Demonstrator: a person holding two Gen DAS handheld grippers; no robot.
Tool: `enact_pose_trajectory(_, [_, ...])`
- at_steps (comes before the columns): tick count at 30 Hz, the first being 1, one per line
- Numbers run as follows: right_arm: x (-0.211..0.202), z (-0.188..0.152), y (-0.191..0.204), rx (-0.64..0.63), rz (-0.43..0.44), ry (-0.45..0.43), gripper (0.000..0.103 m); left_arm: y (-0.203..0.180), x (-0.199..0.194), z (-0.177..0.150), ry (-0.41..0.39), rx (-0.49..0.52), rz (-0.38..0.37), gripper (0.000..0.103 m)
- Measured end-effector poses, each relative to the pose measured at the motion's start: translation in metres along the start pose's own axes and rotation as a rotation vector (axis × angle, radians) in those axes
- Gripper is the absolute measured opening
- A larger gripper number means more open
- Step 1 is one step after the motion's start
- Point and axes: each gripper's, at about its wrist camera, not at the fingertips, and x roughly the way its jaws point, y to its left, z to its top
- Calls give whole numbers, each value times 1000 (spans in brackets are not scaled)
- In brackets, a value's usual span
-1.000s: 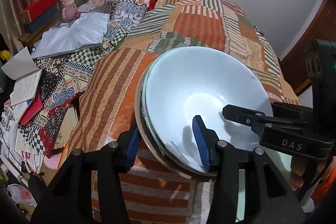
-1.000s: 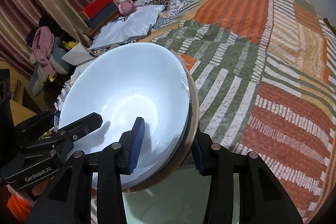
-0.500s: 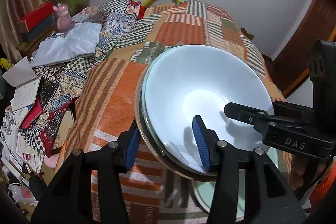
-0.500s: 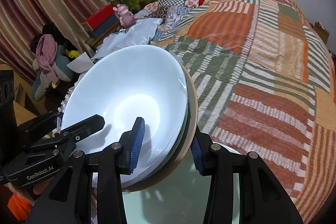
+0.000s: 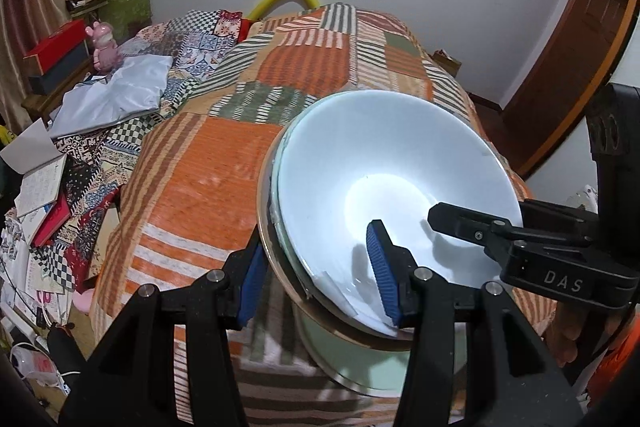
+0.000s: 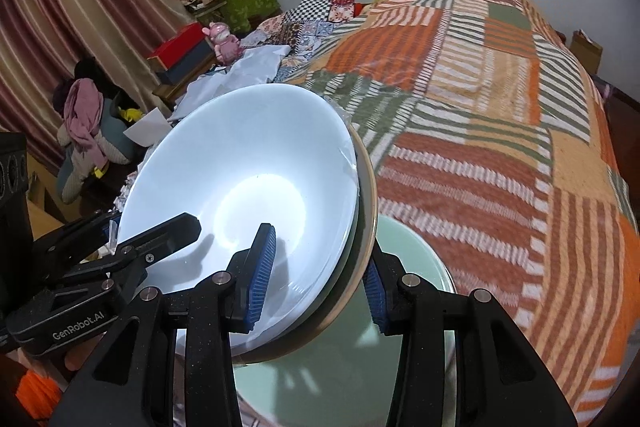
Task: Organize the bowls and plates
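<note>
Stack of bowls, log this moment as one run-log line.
held: white bowl stack | left gripper: shut on rim | right gripper: shut on opposite rim | below: pale green plate | surface: striped patchwork bedspread

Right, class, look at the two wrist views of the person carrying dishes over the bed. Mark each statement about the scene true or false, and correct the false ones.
1. Both grippers clamp the rim of the same stack of bowls. True: the left gripper and the right gripper each have one pad inside and one outside.
2. The top bowl is full of food. False: its white inside is bare.
3. A pale green plate lies below the stack. True.
4. The bedspread is plain blue. False: it is striped patchwork in orange, green and cream.
5. The pink figurine stands in the bowl. False: it stands off to the side, beside the red box.
</note>
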Motion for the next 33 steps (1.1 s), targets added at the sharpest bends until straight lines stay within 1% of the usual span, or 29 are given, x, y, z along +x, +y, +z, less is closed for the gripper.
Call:
enact_pose_trajectory(6, [-15, -17, -6, 25, -14, -9, 38, -17, -3, -13, 10, 18, -19, 49])
enact_pose_trajectory(11, [-17, -27, -13, 52, -10, -5, 38, -23, -1, -22, 28, 10, -38, 49])
enact_pose_trajectory(16, [-12, -37, -19, 82, -1, 13, 38, -26, 6, -29, 52, 12, -43, 49])
enact_pose_trajectory(26, [6, -48, -30, 116, -6, 46, 38, -25, 38, -39, 137, 8, -55, 48])
enact_pose_trajectory(28, [6, -48, -31, 118, 2, 43, 38, -26, 38, -41, 128, 18, -55, 49])
enact_pose_trajectory(33, [4, -51, -30, 105, 26, 38, 40, -21, 38, -42, 130, 21, -93, 49])
